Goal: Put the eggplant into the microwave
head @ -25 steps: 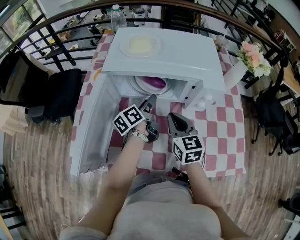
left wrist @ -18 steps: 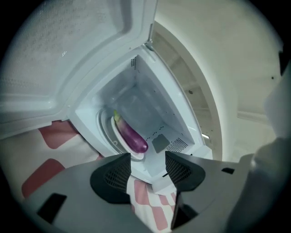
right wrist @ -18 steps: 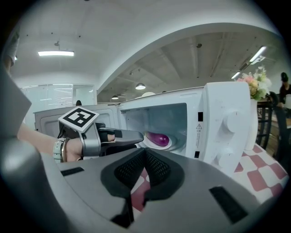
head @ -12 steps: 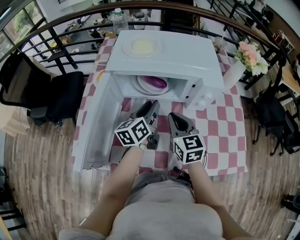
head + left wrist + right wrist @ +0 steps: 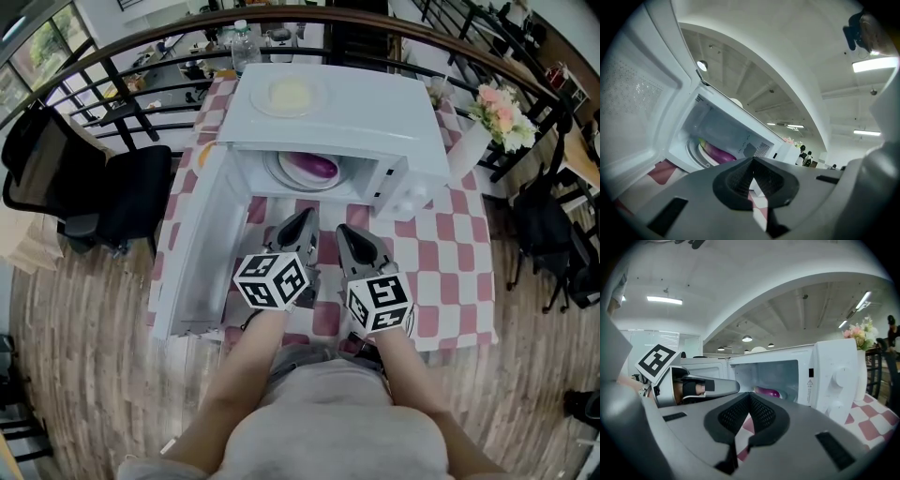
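The eggplant (image 5: 317, 167) lies inside the open microwave (image 5: 375, 103), top centre of frame. The left gripper (image 5: 301, 220) has drawn back below it, fingers just closing, pressed together on nothing; the right gripper (image 5: 347, 234) is likewise empty, fingers together, so placing looks done

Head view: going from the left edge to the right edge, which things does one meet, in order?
black chair → open microwave door → left gripper → right gripper → pink flowers

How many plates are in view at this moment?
2: one plate on top of the microwave, one inside it under the eggplant. Others may be hidden.
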A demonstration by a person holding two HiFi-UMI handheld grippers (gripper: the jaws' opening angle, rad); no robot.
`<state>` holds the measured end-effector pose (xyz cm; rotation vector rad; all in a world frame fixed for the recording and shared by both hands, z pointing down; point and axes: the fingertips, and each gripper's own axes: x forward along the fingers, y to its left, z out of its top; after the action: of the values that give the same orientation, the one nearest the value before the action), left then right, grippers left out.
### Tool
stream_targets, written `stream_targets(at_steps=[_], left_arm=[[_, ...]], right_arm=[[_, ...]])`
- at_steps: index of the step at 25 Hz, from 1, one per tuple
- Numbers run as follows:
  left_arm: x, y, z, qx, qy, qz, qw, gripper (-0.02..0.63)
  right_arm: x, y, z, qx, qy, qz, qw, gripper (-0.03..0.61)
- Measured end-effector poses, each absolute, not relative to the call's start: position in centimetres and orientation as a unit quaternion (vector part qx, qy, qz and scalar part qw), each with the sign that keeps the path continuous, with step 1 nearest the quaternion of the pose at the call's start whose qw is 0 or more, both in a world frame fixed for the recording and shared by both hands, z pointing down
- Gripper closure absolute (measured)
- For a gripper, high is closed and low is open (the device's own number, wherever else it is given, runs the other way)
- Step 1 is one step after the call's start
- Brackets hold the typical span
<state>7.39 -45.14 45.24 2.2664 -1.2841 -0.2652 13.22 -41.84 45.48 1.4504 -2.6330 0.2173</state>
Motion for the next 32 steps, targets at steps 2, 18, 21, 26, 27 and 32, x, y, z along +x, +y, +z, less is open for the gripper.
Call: stream_targets(at_steps=[2,18,21,26,27,32], left_arm=[[7.7,-44.5,45.0,0.844,-0.470,-0.092,0.241,0.611],[8.9,-41.1,42.5,0.887,-0.454,-0.041,0.079,0.611],[8.7,-41.0,42.3,0.886,-0.456,-0.041,0.072,0.611],[8.9,-40.7,41.9,0.888,-0.453,-0.037,0.064,0.611],[8.9,-40.6,41.8,0.889,-0.452,-0.036,0.061,0.611],[9.3,-40.2,41.3,0.892,-0.448,-0.036,0.052,0.611]], right_arm=[[13.1,-41.6,44.9,0.481,-0.873,0.060,0.056,0.555],[12.9,-40.1,43.4,0.507,-0.861,0.015,0.041,0.555],[13.1,-40.0,43.3,0.511,-0.859,0.015,0.040,0.555],[13.2,-39.6,43.2,0.513,-0.857,0.020,0.036,0.555],[13.2,-39.5,43.2,0.514,-0.857,0.020,0.035,0.555],[13.5,-39.0,42.9,0.521,-0.853,0.017,0.029,0.555]])
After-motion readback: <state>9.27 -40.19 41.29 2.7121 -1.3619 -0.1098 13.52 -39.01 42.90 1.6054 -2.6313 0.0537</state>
